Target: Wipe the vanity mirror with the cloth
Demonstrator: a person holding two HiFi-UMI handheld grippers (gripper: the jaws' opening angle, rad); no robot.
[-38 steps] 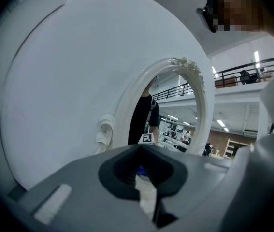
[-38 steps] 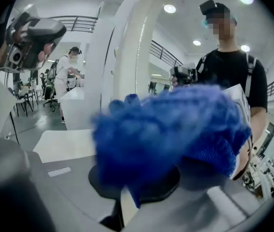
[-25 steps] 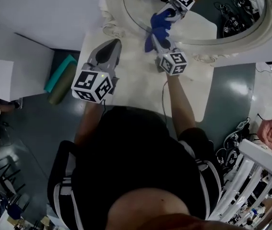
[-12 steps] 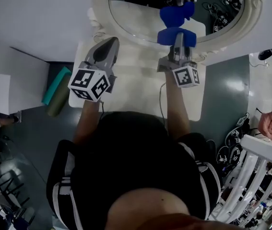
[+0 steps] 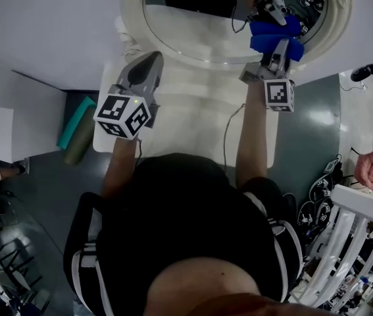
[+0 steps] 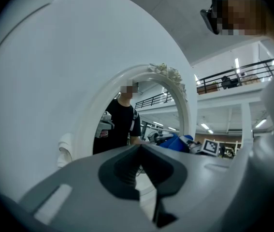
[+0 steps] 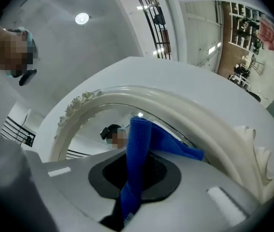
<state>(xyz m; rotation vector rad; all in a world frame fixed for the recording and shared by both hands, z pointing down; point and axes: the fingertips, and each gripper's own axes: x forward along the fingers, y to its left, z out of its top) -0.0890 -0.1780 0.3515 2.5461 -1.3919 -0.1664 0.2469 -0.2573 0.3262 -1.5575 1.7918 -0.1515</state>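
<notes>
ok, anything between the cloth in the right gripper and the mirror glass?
Nothing visible. The right gripper holds the blue cloth right up at the mirror glass, near its right edge, where cloth and reflection seem to meet. The left gripper, shut and empty, sits well off to the left.

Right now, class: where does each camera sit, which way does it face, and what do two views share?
Head view: on the person's head, looking steeply down; arms and torso show.
Left gripper view: on the left gripper, facing the vanity mirror; shut fingers show.
Right gripper view: on the right gripper, facing the mirror; fingers clamp the cloth.
Shared: both gripper views see the mirror.
</notes>
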